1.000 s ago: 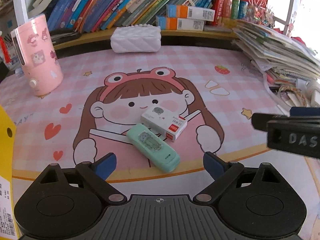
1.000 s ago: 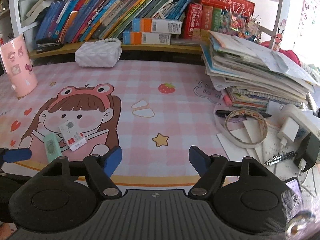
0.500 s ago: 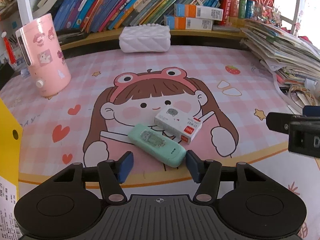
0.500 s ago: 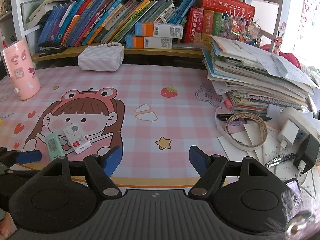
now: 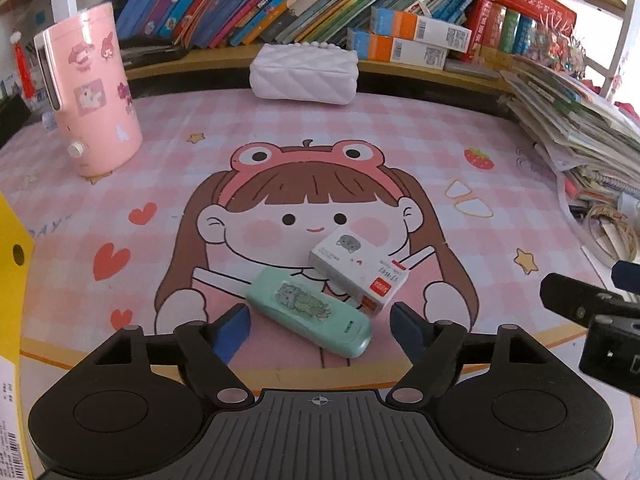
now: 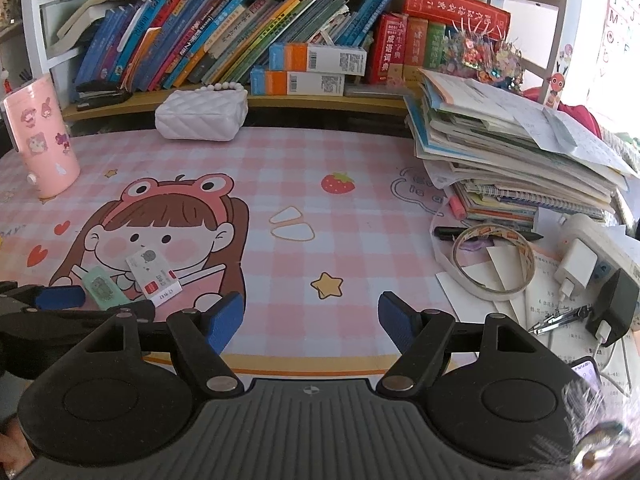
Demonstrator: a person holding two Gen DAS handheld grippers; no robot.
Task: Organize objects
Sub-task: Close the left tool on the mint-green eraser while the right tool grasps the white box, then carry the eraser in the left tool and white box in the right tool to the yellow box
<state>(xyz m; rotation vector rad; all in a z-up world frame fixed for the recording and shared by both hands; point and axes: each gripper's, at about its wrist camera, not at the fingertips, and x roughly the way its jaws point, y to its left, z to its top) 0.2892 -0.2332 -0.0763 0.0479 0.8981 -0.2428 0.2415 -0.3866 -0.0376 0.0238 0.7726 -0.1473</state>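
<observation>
A mint-green stapler [image 5: 310, 315] lies on the pink cartoon desk mat [image 5: 320, 152], touching a small white staple box [image 5: 358, 271] just behind it. My left gripper [image 5: 320, 326] is open, its blue fingers on either side of the green stapler's near end, not closed on it. Both items also show in the right wrist view, the stapler [image 6: 102, 288] and the box [image 6: 152, 272] at lower left. My right gripper [image 6: 311, 316] is open and empty over the mat's front edge, well right of them.
A pink tumbler [image 5: 90, 96] stands at back left, a white quilted purse [image 5: 304, 74] at the back under a bookshelf [image 6: 240, 40]. A tall stack of books and papers [image 6: 512, 152], a tape roll [image 6: 494, 260], chargers [image 6: 576, 268] and scissors crowd the right side. A yellow box [image 5: 12, 320] is at far left.
My left gripper moved forward to the green stapler; its jaws narrowed, then widened a little to straddle the stapler. My right gripper barely moved.
</observation>
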